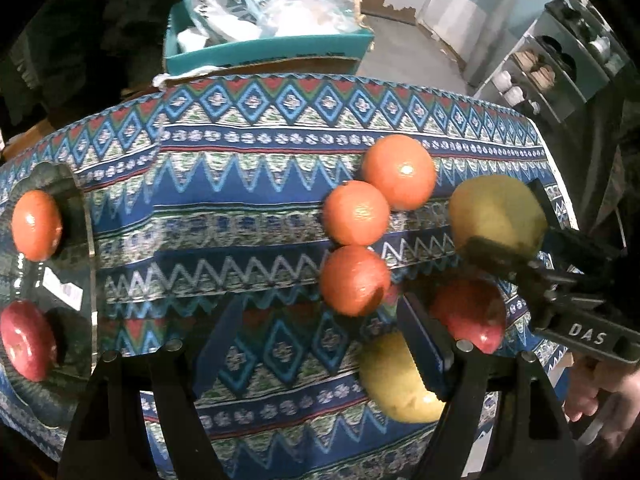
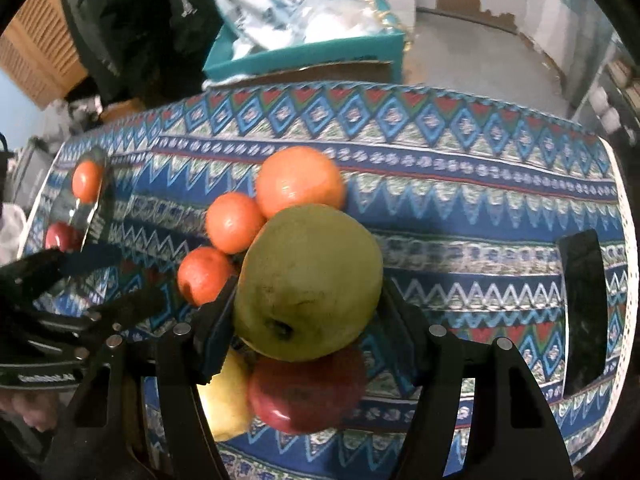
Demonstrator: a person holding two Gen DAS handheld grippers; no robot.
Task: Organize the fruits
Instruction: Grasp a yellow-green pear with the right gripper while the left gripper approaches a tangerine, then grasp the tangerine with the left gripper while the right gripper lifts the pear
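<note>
Dim indoor light, warm cast, black vignette at corners. Strong fisheye bend curves the patterned tablecloth point(image 1: 248, 200) edges. Small glare spots on the large orange point(image 1: 399, 171) and red apple point(image 2: 306, 394). Motion blur softens the green pear point(image 2: 308, 280) and background box point(image 1: 264, 46). Soft shadows under fruit.

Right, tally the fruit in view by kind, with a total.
Oranges: 4, three clustered mid-table and one on the glass plate
Red apples: 2, one on the plate, one on the cloth
Green pear: 1, gripped in the right tongs
Yellow pear: 1
Total: 8
</note>
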